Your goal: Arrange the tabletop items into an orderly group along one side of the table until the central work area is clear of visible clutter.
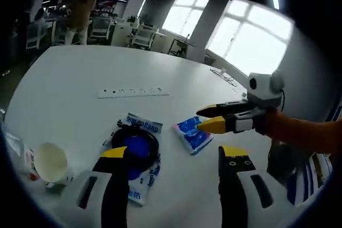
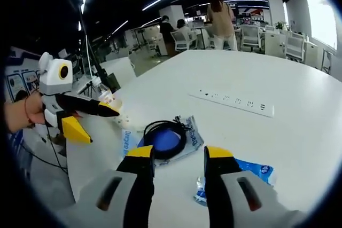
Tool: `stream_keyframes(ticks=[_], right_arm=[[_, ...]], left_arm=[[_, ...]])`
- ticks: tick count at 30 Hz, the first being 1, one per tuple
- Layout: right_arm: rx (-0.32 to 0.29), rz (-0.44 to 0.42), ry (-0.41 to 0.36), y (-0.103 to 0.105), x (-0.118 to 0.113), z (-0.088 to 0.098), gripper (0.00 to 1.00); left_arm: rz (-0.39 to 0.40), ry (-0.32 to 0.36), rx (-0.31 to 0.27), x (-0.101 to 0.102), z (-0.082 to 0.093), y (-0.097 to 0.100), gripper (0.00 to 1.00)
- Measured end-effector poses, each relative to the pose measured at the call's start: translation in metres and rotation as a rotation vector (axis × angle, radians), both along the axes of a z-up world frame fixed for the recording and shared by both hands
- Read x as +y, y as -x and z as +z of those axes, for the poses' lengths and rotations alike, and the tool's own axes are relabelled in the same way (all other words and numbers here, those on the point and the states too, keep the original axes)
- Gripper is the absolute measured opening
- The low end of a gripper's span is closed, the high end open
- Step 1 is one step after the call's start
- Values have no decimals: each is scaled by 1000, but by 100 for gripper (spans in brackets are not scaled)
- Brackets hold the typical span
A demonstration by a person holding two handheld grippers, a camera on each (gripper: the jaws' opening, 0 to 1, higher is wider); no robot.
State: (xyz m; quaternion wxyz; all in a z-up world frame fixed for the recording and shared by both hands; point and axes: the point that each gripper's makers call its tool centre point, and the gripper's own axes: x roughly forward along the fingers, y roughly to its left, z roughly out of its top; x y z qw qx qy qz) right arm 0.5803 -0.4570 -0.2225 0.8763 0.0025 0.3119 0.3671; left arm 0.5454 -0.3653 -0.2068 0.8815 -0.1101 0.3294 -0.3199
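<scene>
Left gripper view: left gripper (image 1: 173, 156) low over the white table (image 1: 75, 73), jaws spread wide, nothing between them. Under its left jaw lies a clear printed bag (image 1: 140, 156) w/ a blue disc and a black coiled cable (image 1: 136, 143) on top. A small blue-white packet (image 1: 191, 133) sits just right of the bag, apart from it. Paper cup (image 1: 49, 163) at near left, on its side or tilted, can't tell which. White power strip (image 1: 133, 92) farther out, mid-table. Right gripper (image 1: 206, 119) comes in from the right, yellow tips slightly parted, just beside the packet; contact unclear.

Right gripper view: right gripper (image 2: 179, 156) jaws apart, empty, over the bag (image 2: 184, 140) and cable (image 2: 164, 137); packet (image 2: 251, 172) near right; power strip (image 2: 235, 101) beyond. Left gripper (image 2: 104, 121) at left, jaws splayed. Chairs, desks and people in the far room.
</scene>
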Motion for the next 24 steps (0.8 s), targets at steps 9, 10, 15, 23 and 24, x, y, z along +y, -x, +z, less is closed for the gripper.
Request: stream_keyframes(ticks=[9, 10, 15, 23, 24], right_arm=[[27, 17, 1, -5, 19, -7, 34], [30, 19, 5, -6, 21, -9, 34], [42, 23, 9, -14, 26, -17, 35], [57, 30, 31, -17, 32, -26, 35], [59, 29, 36, -18, 32, -28, 35]], left_arm=[[67, -24, 25, 8, -13, -7, 68], [74, -24, 29, 8, -15, -8, 68], [74, -29, 29, 5, -17, -11, 69], [86, -37, 38, 8, -23, -18, 69], [88, -39, 41, 9, -24, -19, 69]])
